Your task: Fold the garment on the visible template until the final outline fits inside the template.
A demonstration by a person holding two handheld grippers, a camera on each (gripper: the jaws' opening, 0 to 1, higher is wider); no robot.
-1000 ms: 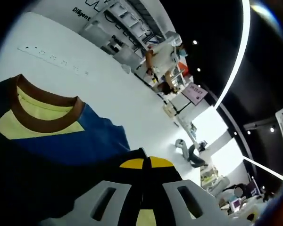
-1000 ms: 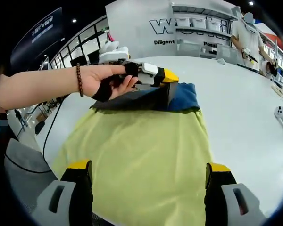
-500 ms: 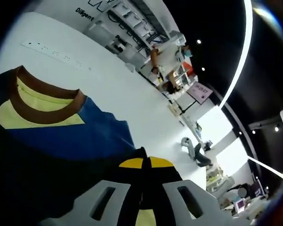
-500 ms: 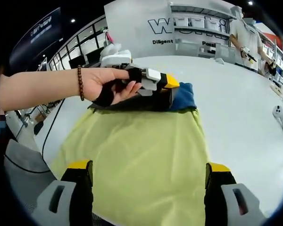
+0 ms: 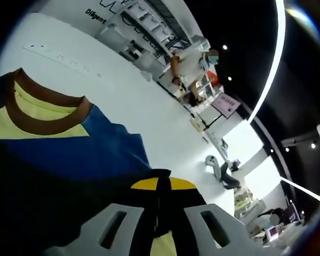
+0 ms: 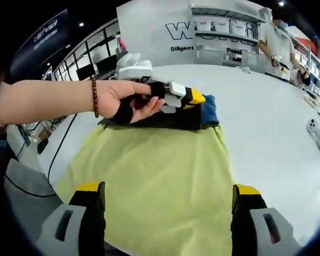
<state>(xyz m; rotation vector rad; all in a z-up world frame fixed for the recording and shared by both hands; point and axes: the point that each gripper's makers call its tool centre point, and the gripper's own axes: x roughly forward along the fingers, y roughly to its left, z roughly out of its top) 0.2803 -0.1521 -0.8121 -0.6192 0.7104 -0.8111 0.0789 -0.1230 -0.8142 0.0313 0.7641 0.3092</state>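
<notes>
in the left gripper view the left gripper [image 5: 159,184] has its yellow-tipped jaws pressed together on a dark fold of the garment [image 5: 69,160] — the blue cloth with its brown collar [image 5: 40,109] and yellow inner panel spreads away to the left of the jaws, over the white table [image 5: 122,101]. in the right gripper view the right gripper [image 6: 168,205] stands wide apart, jaws at either side of the frame, with nothing between them; the yellow-green side of the garment lies flat on the table directly ahead of and between those jaws. at its far edge a hand [image 6: 125,98] with a beaded bracelet [image 6: 95,96] holds the other gripper, closed on the dark folded edge, with a strip of blue showing just beside it. a person [image 6: 277,45] stands beyond the table by white shelving [image 6: 224,29].
</notes>
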